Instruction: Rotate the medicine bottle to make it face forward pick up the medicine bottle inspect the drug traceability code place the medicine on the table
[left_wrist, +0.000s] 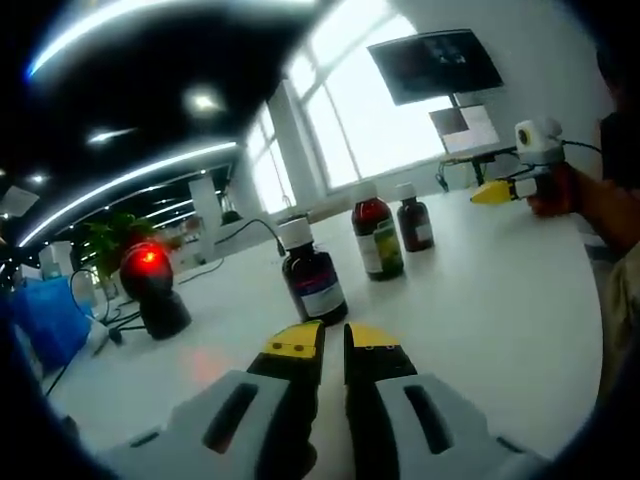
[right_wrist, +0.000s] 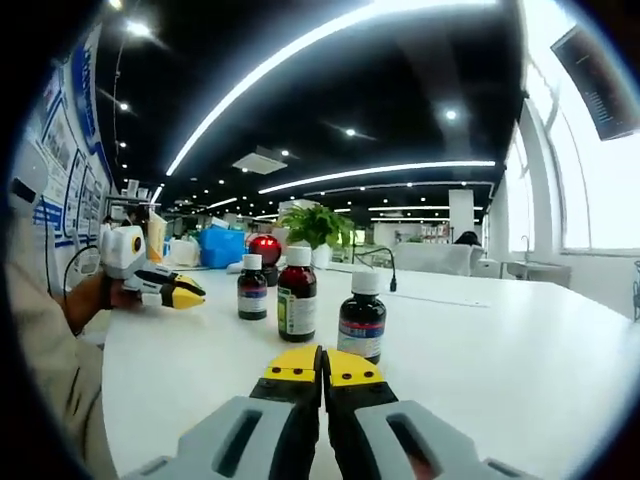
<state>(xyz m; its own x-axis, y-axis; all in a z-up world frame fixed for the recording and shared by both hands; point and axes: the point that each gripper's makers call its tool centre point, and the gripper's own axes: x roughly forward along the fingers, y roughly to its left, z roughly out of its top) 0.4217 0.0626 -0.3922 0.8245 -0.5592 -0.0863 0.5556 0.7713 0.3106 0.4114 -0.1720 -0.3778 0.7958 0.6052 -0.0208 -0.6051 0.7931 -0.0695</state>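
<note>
Three dark brown medicine bottles with white caps stand in a row on the white table (left_wrist: 500, 320). In the left gripper view the nearest bottle (left_wrist: 312, 275) stands just beyond my left gripper (left_wrist: 333, 340), whose yellow-tipped jaws are shut and empty. Behind it are a green-labelled bottle (left_wrist: 377, 238) and a third bottle (left_wrist: 414, 218). My right gripper (left_wrist: 497, 192) hovers at the far right, held by a hand. In the right gripper view my right gripper (right_wrist: 322, 366) is shut and empty, short of the closest bottle (right_wrist: 362, 318). The green-labelled bottle (right_wrist: 296, 293), a smaller bottle (right_wrist: 252, 287) and my left gripper (right_wrist: 183, 296) lie beyond.
A black scanner with a red light (left_wrist: 150, 280) stands left of the bottles, also seen as the scanner (right_wrist: 265, 250) behind them. Cables (left_wrist: 245, 232), a blue bag (left_wrist: 45, 320) and a plant (right_wrist: 315, 225) lie near the table's far edge. A monitor (left_wrist: 435, 62) hangs by the windows.
</note>
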